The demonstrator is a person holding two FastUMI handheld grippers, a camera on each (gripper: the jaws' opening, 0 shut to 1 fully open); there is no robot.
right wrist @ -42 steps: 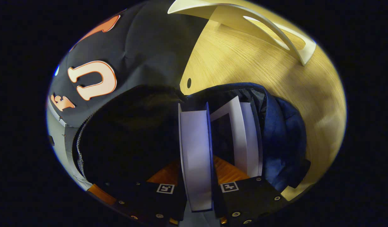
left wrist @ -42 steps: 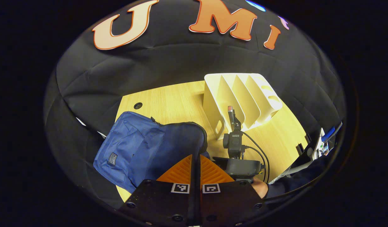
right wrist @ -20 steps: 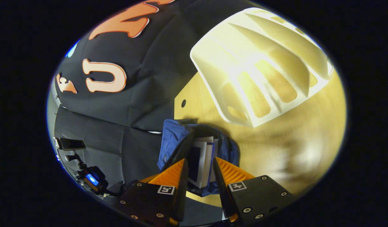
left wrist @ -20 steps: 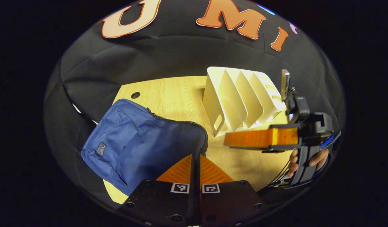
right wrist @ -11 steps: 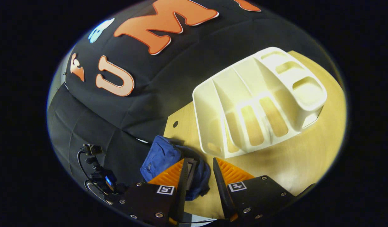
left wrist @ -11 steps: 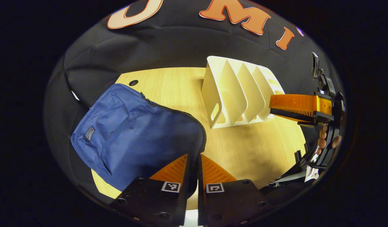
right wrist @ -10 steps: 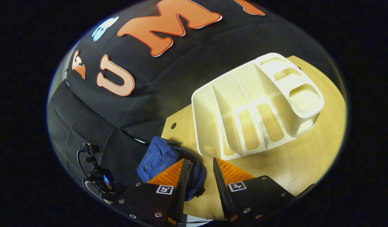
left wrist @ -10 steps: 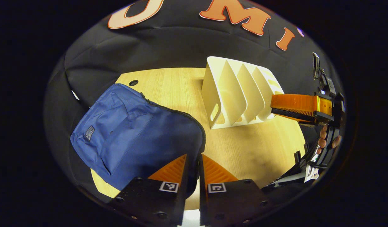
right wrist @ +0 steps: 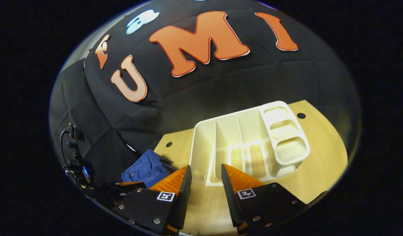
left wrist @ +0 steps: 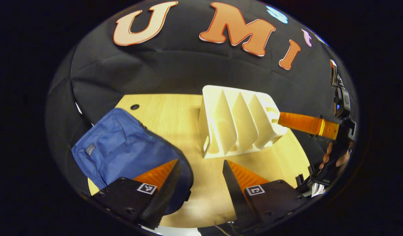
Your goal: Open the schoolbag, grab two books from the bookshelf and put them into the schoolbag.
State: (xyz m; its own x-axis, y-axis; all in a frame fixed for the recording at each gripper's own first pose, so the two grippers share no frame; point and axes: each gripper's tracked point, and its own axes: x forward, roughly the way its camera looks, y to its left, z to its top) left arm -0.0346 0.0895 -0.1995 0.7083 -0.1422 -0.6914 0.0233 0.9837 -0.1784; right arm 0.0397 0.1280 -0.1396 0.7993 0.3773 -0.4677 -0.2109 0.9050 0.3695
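Schoolbag: soft, floppy, best taken at the rim

Schoolbag is the thing I'm judging; going near to far. Closest in the left gripper view, my left gripper stands w/ fingers spread wide, nothing between them; its left finger overlaps the bag's near corner in the picture, contact I can't confirm. Right gripper in the right gripper view is parted too, gap narrower, empty, aimed at the bookshelf; from the left gripper view it hangs out past the shelf's right end, a hand on its grip.

Bag lies on the left side of the wooden table, slumped, near the front edge; whether the zip is shut I can't tell from here. Handling, my guess: cloth, light-ish, no stiffness, will sag and fold if pinched mid-panel; fabric prob slips between pads. I'd take it at the dark zip edge or a seam, where it's thicker.

Further back the shelf stands upright, just beside the bag, not touching; slots show bare, no books seen in them. Rigid plastic by the look, likely slides if nudged.
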